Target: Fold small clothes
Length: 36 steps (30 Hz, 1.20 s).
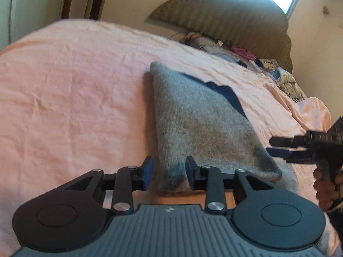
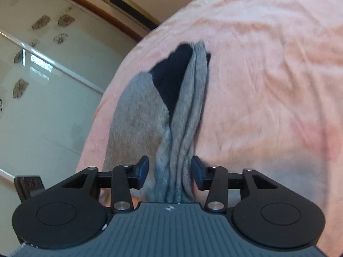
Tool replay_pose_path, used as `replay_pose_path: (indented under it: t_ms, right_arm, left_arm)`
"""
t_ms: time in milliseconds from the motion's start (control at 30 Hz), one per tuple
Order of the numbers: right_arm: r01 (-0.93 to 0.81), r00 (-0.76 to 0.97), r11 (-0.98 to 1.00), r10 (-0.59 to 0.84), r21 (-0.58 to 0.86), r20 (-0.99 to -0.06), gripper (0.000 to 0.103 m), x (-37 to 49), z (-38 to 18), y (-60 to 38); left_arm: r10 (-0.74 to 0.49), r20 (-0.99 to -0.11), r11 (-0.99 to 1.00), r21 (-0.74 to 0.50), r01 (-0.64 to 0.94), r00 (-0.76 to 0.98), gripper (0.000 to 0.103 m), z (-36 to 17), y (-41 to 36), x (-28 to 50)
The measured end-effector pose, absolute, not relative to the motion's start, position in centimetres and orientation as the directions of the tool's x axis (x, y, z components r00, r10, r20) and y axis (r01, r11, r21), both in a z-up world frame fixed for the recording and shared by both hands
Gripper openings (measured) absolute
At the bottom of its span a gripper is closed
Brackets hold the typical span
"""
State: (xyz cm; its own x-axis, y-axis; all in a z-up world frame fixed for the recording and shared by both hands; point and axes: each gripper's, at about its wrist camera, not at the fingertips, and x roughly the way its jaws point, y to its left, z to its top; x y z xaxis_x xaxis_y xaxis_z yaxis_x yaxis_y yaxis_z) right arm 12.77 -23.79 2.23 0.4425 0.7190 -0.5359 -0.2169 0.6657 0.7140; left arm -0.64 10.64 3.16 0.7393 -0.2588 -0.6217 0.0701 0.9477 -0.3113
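A grey knitted garment (image 1: 199, 128) with a dark navy patch lies folded on the pink bedsheet (image 1: 75, 96). My left gripper (image 1: 169, 172) is open, its jaws either side of the garment's near left corner. The right gripper (image 1: 278, 147) shows at the garment's right edge in the left wrist view. In the right wrist view my right gripper (image 2: 169, 172) is open, with the bunched grey edge of the garment (image 2: 178, 128) lying between its jaws, not pinched.
A pile of mixed clothes (image 1: 246, 57) lies at the head of the bed below an olive headboard (image 1: 225, 17). A glass wardrobe door (image 2: 42, 85) stands beside the bed. The bed edge runs close along the garment's left side in the right wrist view.
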Motion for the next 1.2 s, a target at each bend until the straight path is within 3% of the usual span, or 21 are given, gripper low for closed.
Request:
replay_pose_path:
  t_ms: [33,67,200,367,433,567,667,700,733,833,900,1067,1100,1133,1200]
  right_arm:
    - [-0.216,0.456,0.676,0.708,0.704,-0.540,0.052,13.9,2.9,-23.8]
    - [-0.227,0.466,0.683,0.702,0.695,-0.538,0.052,15.0,3.5,-23.4]
    - [-0.236,0.456,0.693,0.698,0.682,-0.552,0.052,19.8,4.2,-20.6]
    - [-0.204,0.391,0.793,0.604,0.575,-0.694,0.051,23.7,2.1,-16.4]
    - [-0.282,0.410,0.814,0.581,0.508,-0.704,0.019,23.4,2.0,-15.7]
    - [-0.224,0.433,0.794,0.600,0.565,-0.673,0.006,23.5,0.4,-19.1]
    - [-0.244,0.436,0.770,0.630,0.589,-0.643,0.012,22.2,0.7,-19.1]
    - [-0.248,0.442,0.773,0.627,0.584,-0.641,0.024,21.8,1.2,-18.8]
    - [-0.238,0.453,0.775,0.622,0.586,-0.638,0.030,21.2,2.0,-18.8]
    - [-0.266,0.472,0.727,0.670,0.633,-0.572,0.042,19.6,3.5,-19.6]
    - [-0.240,0.459,0.738,0.659,0.630,-0.597,0.044,19.7,3.2,-19.6]
    - [-0.220,0.410,0.747,0.654,0.627,-0.636,0.044,20.4,1.1,-18.5]
    - [-0.224,0.415,0.751,0.650,0.622,-0.636,0.037,20.4,1.0,-18.4]
    - [-0.232,0.411,0.750,0.652,0.619,-0.636,0.015,20.3,1.0,-18.5]
    - [-0.260,0.427,0.746,0.658,0.613,-0.621,0.012,19.7,1.5,-19.1]
  left_arm:
    - [-0.229,-0.593,0.960,-0.270,0.077,0.772,0.066,3.1,10.3,-1.1]
    - [-0.204,-0.577,0.967,-0.244,0.072,0.791,0.073,2.7,10.0,-1.2]
    - [-0.164,-0.611,0.979,-0.199,0.050,0.775,0.075,-0.1,8.7,-0.4]
    - [-0.140,-0.602,0.987,-0.146,0.063,0.786,0.079,-0.3,8.0,-0.4]
    - [-0.149,-0.601,0.985,-0.155,0.069,0.785,0.082,-0.3,8.0,-0.4]
    - [-0.163,-0.598,0.983,-0.165,0.079,0.784,0.087,-0.5,8.1,-0.3]
    - [-0.169,-0.603,0.983,-0.165,0.085,0.780,0.090,-0.5,8.0,-0.3]
    - [-0.171,-0.605,0.982,-0.170,0.083,0.778,0.090,-0.3,8.0,-0.3]
    - [-0.180,-0.609,0.980,-0.179,0.088,0.772,0.090,0.0,8.1,-0.3]
    - [-0.206,-0.584,0.974,-0.203,0.104,0.785,0.090,1.6,8.4,-0.3]
    - [-0.223,-0.579,0.969,-0.222,0.111,0.784,0.090,2.0,8.5,0.4]
    - [-0.238,-0.636,0.960,-0.271,0.076,0.734,0.090,0.2,8.2,2.6]
    - [-0.234,-0.632,0.961,-0.263,0.079,0.739,0.090,0.0,8.1,2.5]
    - [-0.227,-0.628,0.966,-0.244,0.088,0.745,0.090,-0.1,7.9,2.3]
    - [-0.214,-0.620,0.973,-0.201,0.111,0.755,0.090,-0.3,7.5,1.8]
